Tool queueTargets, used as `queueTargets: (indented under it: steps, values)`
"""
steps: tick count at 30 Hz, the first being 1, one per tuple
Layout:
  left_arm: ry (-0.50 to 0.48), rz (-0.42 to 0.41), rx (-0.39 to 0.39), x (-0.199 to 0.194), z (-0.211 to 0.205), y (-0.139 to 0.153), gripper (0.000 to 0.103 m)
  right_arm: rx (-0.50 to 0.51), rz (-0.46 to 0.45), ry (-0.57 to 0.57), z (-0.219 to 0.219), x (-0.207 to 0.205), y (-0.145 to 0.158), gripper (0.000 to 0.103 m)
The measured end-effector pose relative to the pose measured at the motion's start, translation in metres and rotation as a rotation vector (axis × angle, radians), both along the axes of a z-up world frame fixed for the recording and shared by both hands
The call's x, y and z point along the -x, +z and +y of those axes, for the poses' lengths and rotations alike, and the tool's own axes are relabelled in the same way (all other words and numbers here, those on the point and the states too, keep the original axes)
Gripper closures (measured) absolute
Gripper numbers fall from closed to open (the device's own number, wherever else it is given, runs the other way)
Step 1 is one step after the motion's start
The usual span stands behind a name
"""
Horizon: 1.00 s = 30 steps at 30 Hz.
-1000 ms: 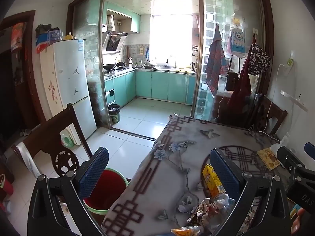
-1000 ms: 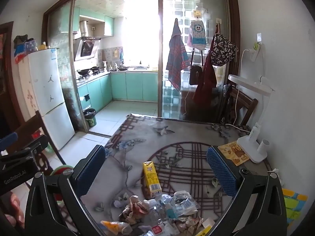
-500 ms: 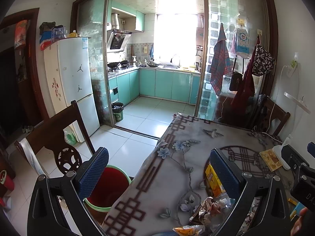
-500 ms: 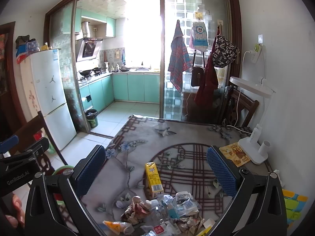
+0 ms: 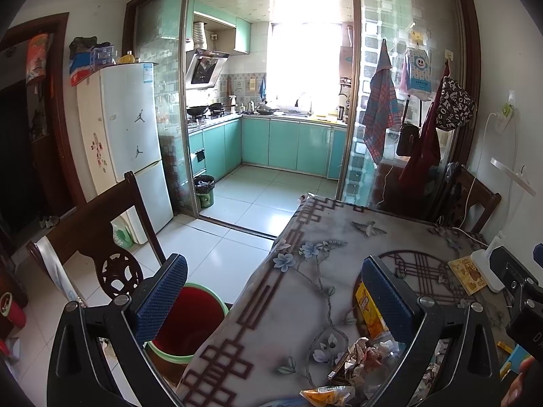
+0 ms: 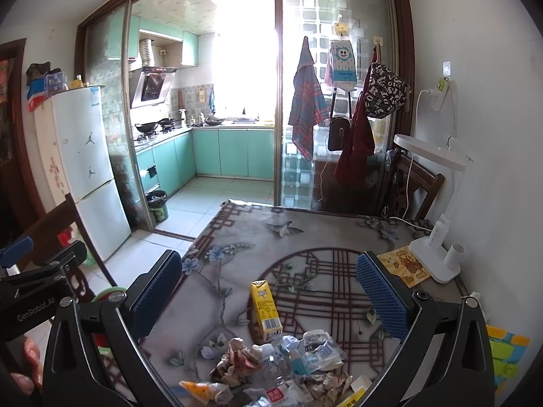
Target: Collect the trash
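Note:
A heap of trash (image 6: 281, 369) lies at the table's near edge: crumpled paper, clear plastic wrappers and an orange packet (image 6: 200, 388). A yellow drink carton (image 6: 265, 308) stands just behind it. In the left wrist view the same heap (image 5: 366, 363) and carton (image 5: 370, 308) sit at lower right. A red bin with a green rim (image 5: 190, 325) stands on the floor beside the table's left edge. My left gripper (image 5: 275, 296) is open above the table edge and bin. Wide apart over the heap, my right gripper (image 6: 268, 291) is open with nothing in it.
The table (image 6: 237, 257) has a floral patterned cover. A white desk lamp (image 6: 436, 257) and a yellow card (image 6: 404, 264) stand at its right. A dark wooden chair (image 5: 98, 237) is left of the bin; another chair (image 6: 414, 186) stands behind the table. Kitchen and fridge (image 5: 132, 142) lie beyond.
Both views have drifted slightly back and up, so a little more of the table and trash heap shows. Both grippers stay open.

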<state>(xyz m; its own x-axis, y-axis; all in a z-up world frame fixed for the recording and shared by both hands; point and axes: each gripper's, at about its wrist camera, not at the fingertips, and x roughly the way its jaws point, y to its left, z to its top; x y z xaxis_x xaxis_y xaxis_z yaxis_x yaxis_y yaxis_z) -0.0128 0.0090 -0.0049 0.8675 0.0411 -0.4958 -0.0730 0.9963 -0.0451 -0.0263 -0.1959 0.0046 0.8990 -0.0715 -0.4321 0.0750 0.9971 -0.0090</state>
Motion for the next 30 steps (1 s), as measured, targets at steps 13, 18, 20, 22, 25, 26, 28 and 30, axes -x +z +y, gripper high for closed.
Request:
queueTargets:
  steps: [13,18,20,22,25,26,28,30]
  values:
    - [0.017,0.006,-0.008,0.0072,0.0046,-0.0036,0.0,0.001,-0.002,0.005,0.0032,0.0046,-0.0002,0.0]
    - [0.024,0.008,-0.009,0.0067,0.0042,-0.0023,0.0,-0.002,-0.004,0.007,0.0051,0.0056,-0.0004,0.0]
    - [0.024,0.009,-0.008,0.0062,0.0042,-0.0022,0.0,-0.002,-0.004,0.007,0.005,0.0053,0.0001,0.0]
    - [0.024,0.009,-0.009,0.0064,0.0044,-0.0026,0.0,-0.003,-0.004,0.007,0.005,0.0054,0.0001,0.0]
    - [0.022,0.008,-0.008,0.0064,0.0046,-0.003,0.0,-0.002,-0.005,0.006,0.0049,0.0054,-0.0004,0.0]
    - [0.023,0.007,-0.009,0.0064,0.0043,-0.0031,0.0,-0.003,-0.004,0.006,0.0051,0.0054,-0.0003,0.0]
    - [0.023,0.008,-0.009,0.0065,0.0047,-0.0033,0.0,-0.005,-0.003,0.006,0.005,0.0056,-0.0005,0.0]
    - [0.022,0.009,-0.009,0.0067,0.0042,-0.0033,0.0,-0.005,-0.004,0.006,0.005,0.0057,-0.0006,0.0]
